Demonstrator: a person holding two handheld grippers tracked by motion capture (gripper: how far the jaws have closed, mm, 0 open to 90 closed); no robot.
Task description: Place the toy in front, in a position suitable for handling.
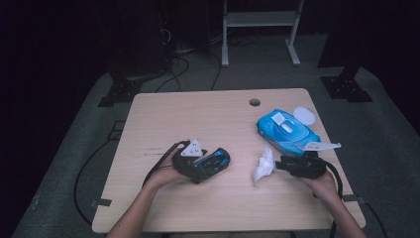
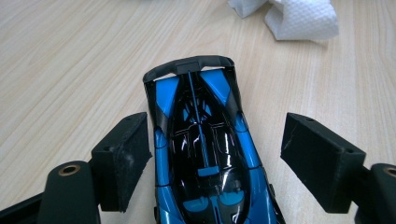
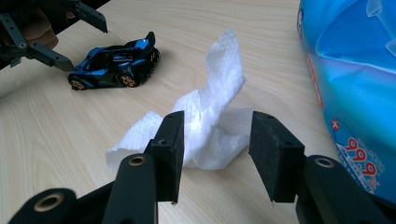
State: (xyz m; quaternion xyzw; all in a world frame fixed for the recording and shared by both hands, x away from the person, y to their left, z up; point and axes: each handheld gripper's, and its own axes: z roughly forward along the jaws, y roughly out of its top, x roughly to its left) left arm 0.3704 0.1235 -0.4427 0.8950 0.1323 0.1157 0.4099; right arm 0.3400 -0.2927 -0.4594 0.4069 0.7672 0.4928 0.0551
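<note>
Though partly cut, "99.9" on wipes pack (image 3: 355, 84)

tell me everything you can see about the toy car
The toy car is a small glossy model, blue and black, that looks like plastic or painted metal. It has a low sports-car body, a dark canopy with a thin blue centre stripe, a black rear wing and gold-coloured wheels. It stands upright on its wheels on the table, left of the wipe. It sits between the open jaws of the left tongs; a clear gap shows at the right pad, while the left pad is close to the car's side.
</note>
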